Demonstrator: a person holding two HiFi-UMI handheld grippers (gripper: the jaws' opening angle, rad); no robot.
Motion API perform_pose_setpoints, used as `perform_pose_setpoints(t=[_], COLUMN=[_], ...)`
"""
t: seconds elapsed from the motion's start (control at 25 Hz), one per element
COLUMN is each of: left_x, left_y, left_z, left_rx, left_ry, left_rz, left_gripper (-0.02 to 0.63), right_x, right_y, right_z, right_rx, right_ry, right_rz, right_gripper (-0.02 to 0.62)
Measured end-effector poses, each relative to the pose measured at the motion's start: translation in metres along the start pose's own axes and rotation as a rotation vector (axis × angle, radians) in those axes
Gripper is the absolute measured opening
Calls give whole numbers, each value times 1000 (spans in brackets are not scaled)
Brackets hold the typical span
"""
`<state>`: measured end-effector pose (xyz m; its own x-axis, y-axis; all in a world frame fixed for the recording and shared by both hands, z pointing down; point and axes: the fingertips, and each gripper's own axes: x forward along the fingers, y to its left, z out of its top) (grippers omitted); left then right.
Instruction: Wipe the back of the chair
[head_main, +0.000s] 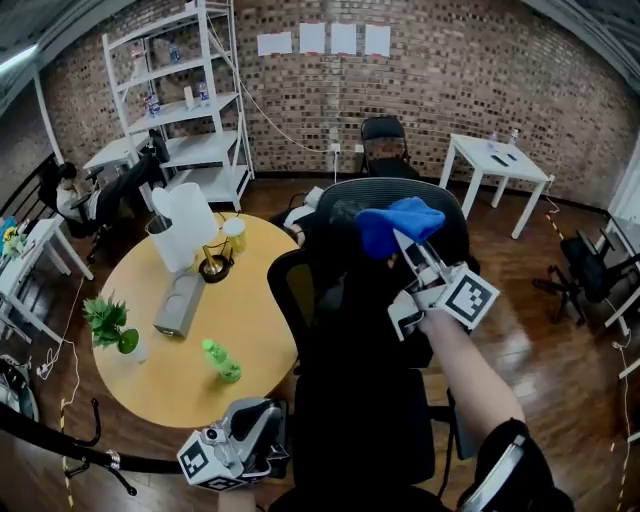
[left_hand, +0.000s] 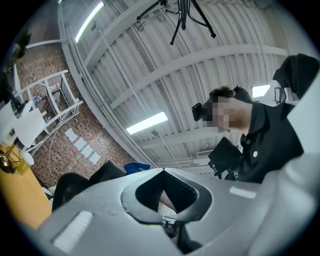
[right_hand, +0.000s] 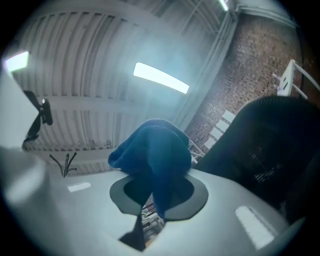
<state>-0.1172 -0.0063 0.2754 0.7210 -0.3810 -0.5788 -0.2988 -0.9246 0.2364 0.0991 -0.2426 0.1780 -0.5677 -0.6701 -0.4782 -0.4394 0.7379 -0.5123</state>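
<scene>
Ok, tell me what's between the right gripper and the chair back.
Only the blue cloth, clamped in the right gripper, up at the top of the chair back; the head view shows it.

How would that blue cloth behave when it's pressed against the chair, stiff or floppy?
Probably floppy: the blue cloth bunches and droops where the jaws of the right gripper pinch it. It is likely light, since that pinch alone holds it up. It should mould to the chair back.
</scene>
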Motion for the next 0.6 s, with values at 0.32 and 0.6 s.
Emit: perform_pose_setpoints(t=[0.32, 0.6], left_x=[8, 2], left_y=[5, 15], left_z=[16, 20], left_rx=[68, 88], left_ry=[-24, -16], left_rz=[40, 66], left_gripper=[-8, -8], right_x=[83, 94], right_y=[-14, -63], right_z=[-42, -42], right_rx=[159, 165], right_ry=[39, 14], right_rz=[63, -5], right_gripper=[54, 54])
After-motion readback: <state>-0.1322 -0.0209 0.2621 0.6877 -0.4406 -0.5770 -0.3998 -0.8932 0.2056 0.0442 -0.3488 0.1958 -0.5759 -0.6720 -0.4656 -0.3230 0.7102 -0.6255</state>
